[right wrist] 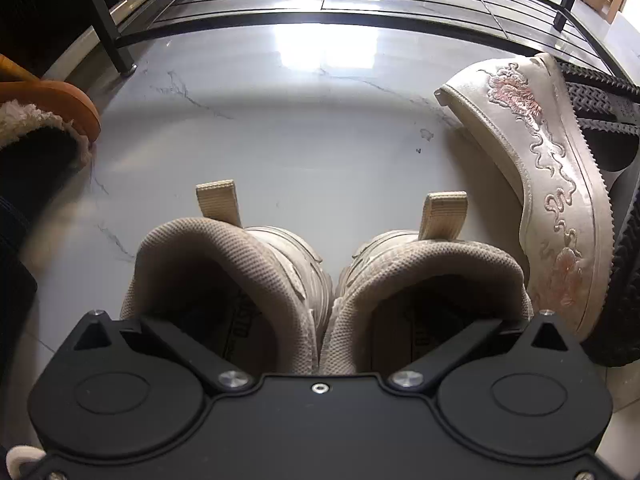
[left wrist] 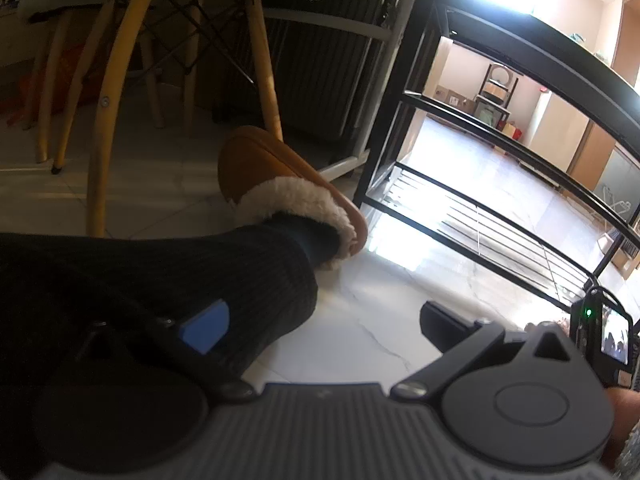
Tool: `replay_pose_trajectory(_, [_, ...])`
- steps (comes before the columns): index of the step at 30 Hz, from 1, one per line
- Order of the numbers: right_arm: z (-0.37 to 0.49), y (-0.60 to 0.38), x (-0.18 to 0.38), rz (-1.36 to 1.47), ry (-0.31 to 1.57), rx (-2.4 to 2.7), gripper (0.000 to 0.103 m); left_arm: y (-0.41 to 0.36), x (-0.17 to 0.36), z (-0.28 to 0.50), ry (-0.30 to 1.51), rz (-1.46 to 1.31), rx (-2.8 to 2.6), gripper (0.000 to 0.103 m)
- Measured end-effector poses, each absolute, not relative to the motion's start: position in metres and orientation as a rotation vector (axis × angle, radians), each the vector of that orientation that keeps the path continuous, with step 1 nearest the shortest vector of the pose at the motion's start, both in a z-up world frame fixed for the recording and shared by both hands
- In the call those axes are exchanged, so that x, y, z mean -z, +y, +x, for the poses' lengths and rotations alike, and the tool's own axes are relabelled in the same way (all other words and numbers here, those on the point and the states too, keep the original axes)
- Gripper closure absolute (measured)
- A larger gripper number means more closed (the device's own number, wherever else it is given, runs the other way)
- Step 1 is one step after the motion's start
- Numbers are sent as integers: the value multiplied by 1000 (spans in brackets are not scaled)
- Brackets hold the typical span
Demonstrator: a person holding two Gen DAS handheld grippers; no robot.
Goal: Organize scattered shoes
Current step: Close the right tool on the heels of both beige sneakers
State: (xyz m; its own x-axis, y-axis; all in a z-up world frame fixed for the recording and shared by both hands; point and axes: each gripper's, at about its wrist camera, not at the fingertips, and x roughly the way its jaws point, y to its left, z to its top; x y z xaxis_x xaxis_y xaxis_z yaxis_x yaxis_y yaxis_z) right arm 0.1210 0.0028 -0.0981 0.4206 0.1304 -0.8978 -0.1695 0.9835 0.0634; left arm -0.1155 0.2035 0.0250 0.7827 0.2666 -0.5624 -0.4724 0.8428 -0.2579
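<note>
The right gripper [right wrist: 326, 280] reaches down into a pair of beige sneakers [right wrist: 324, 276] that hang side by side, heels toward the camera, over the pale marble floor [right wrist: 280, 120]. One finger goes into each shoe opening, so the two inner collars sit pressed together between the jaws; the fingertips are hidden inside, yet the jaws appear to be clenched on the pair. Just right of the jaws an embroidered cream shoe [right wrist: 552, 184] lies tilted on its side, touching a black shoe with a ridged sole [right wrist: 616, 280] behind it. Ahead of the jaws, across bare floor, stands a black metal shoe rack [right wrist: 320, 4] with its slatted lowest shelf.

The left gripper [left wrist: 320, 328] hangs released, its fingers spread wide with nothing between them. The left finger, with its blue pad [left wrist: 206, 330], lies against a person's dark trouser leg [left wrist: 160, 280], whose foot wears a tan fleece-lined slipper [left wrist: 280, 184] ahead of the jaws. Wooden chair legs [left wrist: 104, 100] stand beyond. The rack stands ahead to the right.
</note>
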Motion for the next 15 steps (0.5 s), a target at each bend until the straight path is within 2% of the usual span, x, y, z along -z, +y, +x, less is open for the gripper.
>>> replay_pose_trajectory(7, [117, 2, 97, -33, 1086, -181, 0, 203, -25, -115, 540, -404, -413, 1])
replay_pose_trajectory(9, [116, 2, 97, -31, 1078, -179, 3, 203, -25, -115, 541, -405, -414, 1])
replay_pose_trajectory(12, [112, 0, 95, -34, 1039, -176, 11, 202, -25, -114, 544, -402, -416, 1])
replay_pose_trajectory(14, [110, -1, 92, -35, 1016, -174, 32, 202, -25, -114, 545, -401, -417, 1])
replay_pose_trajectory(15, [109, -2, 91, -34, 1006, -175, 35, 202, -25, -113, 546, -400, -418, 1])
